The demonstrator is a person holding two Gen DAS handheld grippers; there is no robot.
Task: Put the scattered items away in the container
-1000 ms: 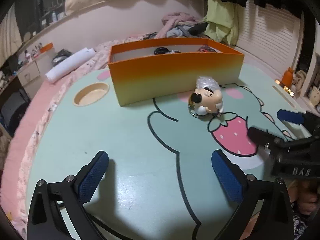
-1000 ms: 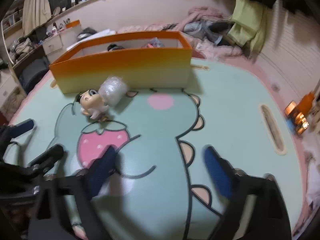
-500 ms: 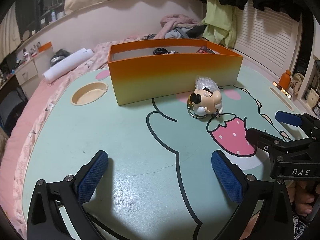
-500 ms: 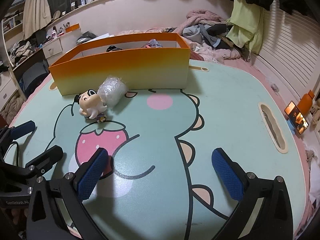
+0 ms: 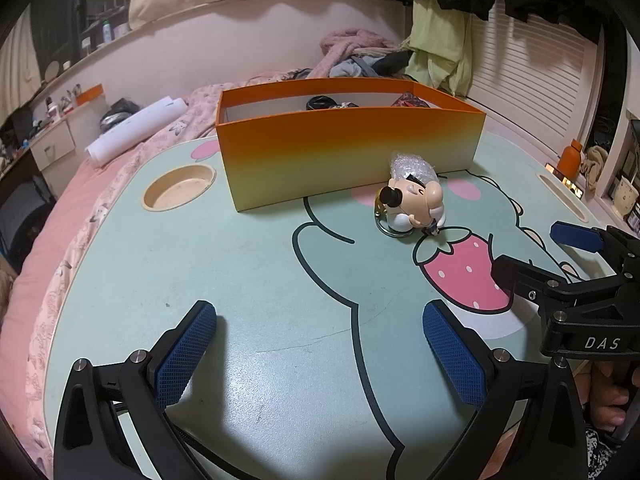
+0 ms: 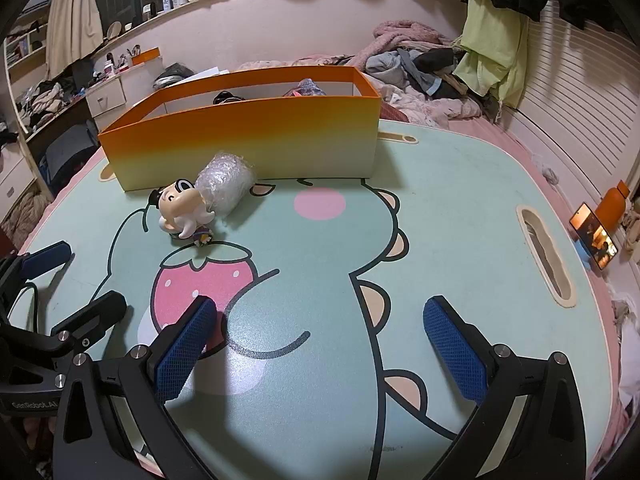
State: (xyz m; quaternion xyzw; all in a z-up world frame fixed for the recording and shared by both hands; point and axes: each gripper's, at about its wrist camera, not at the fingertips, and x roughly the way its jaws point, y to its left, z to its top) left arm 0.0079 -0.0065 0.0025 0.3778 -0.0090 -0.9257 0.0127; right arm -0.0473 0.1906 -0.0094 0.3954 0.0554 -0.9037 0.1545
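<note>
A low folding table with a mint-green cartoon dinosaur and strawberry print sits on a pink bed. Along the far edge of the tabletop [image 5: 248,264] stands a long orange container [image 5: 348,156], open at the top, with a few dark and red items already showing above its rim. Two things are left outside it, both just in front of the container's front wall, toward its right half in the left wrist view: a cartoon figurine keychain [image 5: 412,206] with a big pale head, a small black hat and a metal ring under it, and a bubble-wrapped bundle [image 5: 412,168] touching the figurine from behind and lying against or very near the wall. The left gripper [image 5: 320,344] hovers over the near edge of the tabletop with its blue-padded jaws wide apart and nothing between them. The right gripper [image 6: 320,344] hovers beside it, over the strawberry print, jaws equally wide apart and empty. Neither touches an item. The step in hand appears to be reaching for one of the two remaining pieces. The right gripper looks nearer. A good approach would be to come straight over the figurine, straddle its head across the narrower width, close firmly since the surface looks smooth and rounded, and lift clear of the wall before carrying it over the rim.
</note>
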